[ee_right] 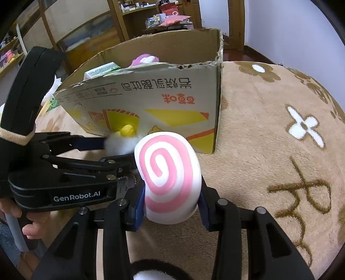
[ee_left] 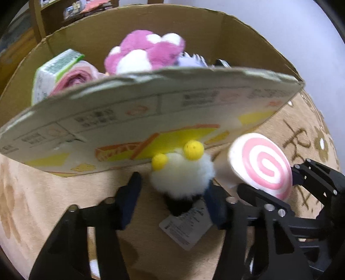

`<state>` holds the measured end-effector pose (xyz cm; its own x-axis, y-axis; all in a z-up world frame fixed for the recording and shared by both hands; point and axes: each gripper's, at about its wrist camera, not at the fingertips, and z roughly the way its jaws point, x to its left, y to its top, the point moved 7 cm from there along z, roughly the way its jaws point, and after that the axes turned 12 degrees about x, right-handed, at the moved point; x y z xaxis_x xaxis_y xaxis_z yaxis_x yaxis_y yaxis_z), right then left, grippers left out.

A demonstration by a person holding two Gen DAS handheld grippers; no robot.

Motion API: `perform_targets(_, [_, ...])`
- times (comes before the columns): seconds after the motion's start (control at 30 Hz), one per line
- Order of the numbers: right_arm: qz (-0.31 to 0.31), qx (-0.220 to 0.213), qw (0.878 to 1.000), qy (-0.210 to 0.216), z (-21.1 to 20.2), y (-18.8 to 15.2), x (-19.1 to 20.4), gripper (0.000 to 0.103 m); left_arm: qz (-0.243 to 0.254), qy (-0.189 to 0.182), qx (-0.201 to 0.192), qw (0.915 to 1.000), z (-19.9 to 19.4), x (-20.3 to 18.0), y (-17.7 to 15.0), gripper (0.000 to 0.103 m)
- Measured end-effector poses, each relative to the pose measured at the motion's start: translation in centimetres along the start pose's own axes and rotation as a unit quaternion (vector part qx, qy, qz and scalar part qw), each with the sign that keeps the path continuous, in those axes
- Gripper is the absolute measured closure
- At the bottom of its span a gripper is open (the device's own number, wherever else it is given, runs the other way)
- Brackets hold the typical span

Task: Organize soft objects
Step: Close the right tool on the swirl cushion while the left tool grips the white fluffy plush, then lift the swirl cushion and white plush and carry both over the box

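The left gripper (ee_left: pixel 172 193) has its jaws spread either side of a white fluffy plush toy with yellow horn-like knobs (ee_left: pixel 182 172). The blue pad on its right side touches the plush; the left pad stands just clear of it, so the jaws are not clamped. A white printed hang tag (ee_left: pixel 185 226) lies under the plush on the beige pile rug with brown flower and character pattern (ee_left: pixel 54 193). The plush sits on the rug just in front of the near wall of the open cardboard box with yellow and orange print (ee_left: pixel 151 103).

The right gripper (ee_right: pixel 171 206) is closed on a white cylindrical soft roll with a pink spiral face (ee_right: pixel 168 176). Both blue pads press its flanks. The roll is held above the rug, just beside the white plush and near the right front corner of the box; from the left wrist view it appears to the right of the plush, spiral face tilted up.

Inside the box, at the far side, lie a pink and white plush toy (ee_left: pixel 146 53), a pink folded soft item (ee_left: pixel 75 79) and a green and white rectangular pack (ee_left: pixel 54 73). A small lilac item next to the pink plush is too blurred to identify.

Wooden shelving (ee_right: pixel 151 19) stands behind the box
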<state>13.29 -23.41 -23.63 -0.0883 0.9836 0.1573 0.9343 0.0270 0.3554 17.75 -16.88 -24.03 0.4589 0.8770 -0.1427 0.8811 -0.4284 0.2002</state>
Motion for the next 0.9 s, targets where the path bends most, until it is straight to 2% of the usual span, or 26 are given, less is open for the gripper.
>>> perform_targets(0.03, [0.000, -0.001, 1.000, 0.001, 0.0, -0.1, 0.0, 0.059, 0.007, 0.002, 0.002, 1.0000, 0.4, -0.8, -0.2, 0.068])
perform_targets(0.07, [0.000, -0.003, 1.000, 0.004, 0.0, -0.1, 0.0, 0.059, 0.014, 0.006, 0.003, 0.9999, 0.6, -1.1, -0.3, 0.070])
perform_targets(0.2, [-0.002, -0.004, 1.000, 0.005, -0.1, -0.7, 0.0, 0.059, 0.030, 0.019, -0.003, 0.9994, 1.1, -2.7, -0.7, 0.072])
perform_targets(0.43, [0.015, -0.021, 1.000, 0.004, -1.2, -0.7, -0.7, 0.060, 0.007, 0.026, -0.012, 0.9996, -0.3, -3.0, -2.9, 0.072])
perform_targets(0.53, [0.022, -0.039, 0.999, 0.010, -2.3, -0.6, -0.8, 0.061, -0.005, 0.036, -0.028, 0.9990, -1.5, -3.0, -3.7, 0.072])
perform_targets(0.77, [0.016, -0.078, 0.997, 0.025, -5.1, -0.4, 0.3, 0.065, -0.028, 0.074, -0.100, 0.9918, -6.3, -3.2, -4.8, 0.072])
perform_targets(0.9, [0.008, -0.111, 0.993, 0.025, -7.5, 0.2, 1.0, 0.065, -0.041, 0.082, -0.138, 0.9863, -10.1, -0.2, -4.3, 0.072])
